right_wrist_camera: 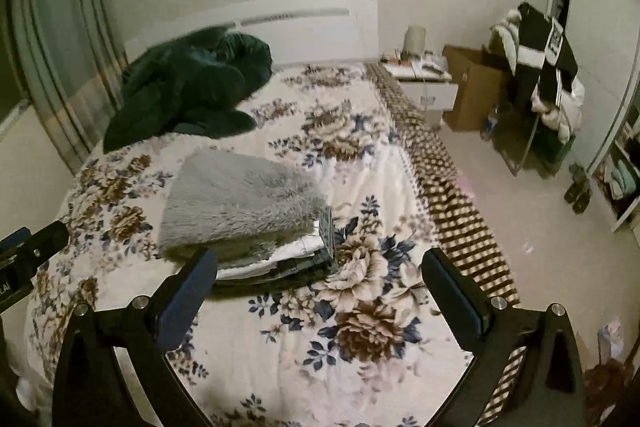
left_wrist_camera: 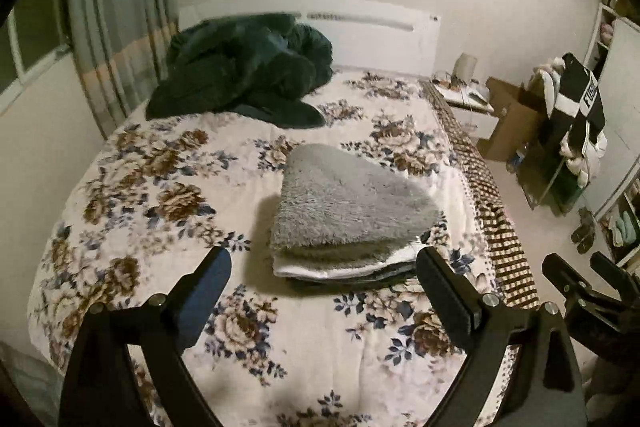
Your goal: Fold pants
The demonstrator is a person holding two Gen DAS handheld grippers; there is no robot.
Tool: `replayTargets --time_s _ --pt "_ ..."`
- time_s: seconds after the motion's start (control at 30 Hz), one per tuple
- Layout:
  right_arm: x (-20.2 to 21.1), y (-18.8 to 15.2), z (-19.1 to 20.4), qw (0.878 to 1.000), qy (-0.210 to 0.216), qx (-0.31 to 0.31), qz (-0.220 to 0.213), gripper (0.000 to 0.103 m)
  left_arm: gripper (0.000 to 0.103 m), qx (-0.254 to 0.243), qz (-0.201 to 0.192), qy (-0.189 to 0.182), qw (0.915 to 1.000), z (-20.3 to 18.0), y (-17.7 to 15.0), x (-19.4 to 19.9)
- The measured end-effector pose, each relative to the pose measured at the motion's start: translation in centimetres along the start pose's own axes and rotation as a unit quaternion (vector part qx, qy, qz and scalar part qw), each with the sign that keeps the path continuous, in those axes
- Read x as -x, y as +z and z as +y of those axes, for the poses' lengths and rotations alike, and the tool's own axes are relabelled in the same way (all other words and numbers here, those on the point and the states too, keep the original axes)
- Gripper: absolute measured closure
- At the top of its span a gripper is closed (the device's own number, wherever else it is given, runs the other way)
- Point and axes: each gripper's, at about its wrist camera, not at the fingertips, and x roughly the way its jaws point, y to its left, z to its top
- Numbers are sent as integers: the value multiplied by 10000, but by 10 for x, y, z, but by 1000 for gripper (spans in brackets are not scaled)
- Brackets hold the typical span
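A bed (left_wrist_camera: 132,163) with a floral cover carries a dark green blanket (left_wrist_camera: 244,71) heaped at its far left corner, against the white headboard (left_wrist_camera: 360,27). A checked brown sheet (right_wrist_camera: 448,195) hangs along the bed's right edge. Beyond the far right corner stands a white nightstand (right_wrist_camera: 424,83) with a small lamp (right_wrist_camera: 414,37), and a cardboard box (right_wrist_camera: 468,87) beside it. A rack draped with black-and-white clothes (right_wrist_camera: 544,67) stands farther right. Striped curtains (left_wrist_camera: 108,23) hang at the left.
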Motion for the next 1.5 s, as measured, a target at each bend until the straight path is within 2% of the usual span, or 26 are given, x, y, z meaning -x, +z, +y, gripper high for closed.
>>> replayTargets --time_s 0.17,0.4,0.47,0.53,0.77,0.97,1.5 --pt "84 -15 -10 9993 205 134 -269 0 9 55 -217 91 9997 -14 -21 67" --pt "182 -39 -33 9977 429 203 -481 0 8 104 -554 307 9979 -28 -42 141" --pt "209 -47 -37 9971 502 228 -522 0 7 97 -627 349 9974 -29 -47 156" --pt "234 -53 -39 9965 507 253 -614 0 1 76 -662 388 9970 -30 -53 170" --pt "295 -63 -34 9947 580 334 -774 0 1 106 -809 428 9957 -23 -68 201" --pt "322 -71 -21 9941 520 459 -832 0 1 154 -906 476 9946 -14 -75 217" --pt "330 -78 -2 9938 560 535 -791 0 1 63 -930 521 9943 -6 -89 227"
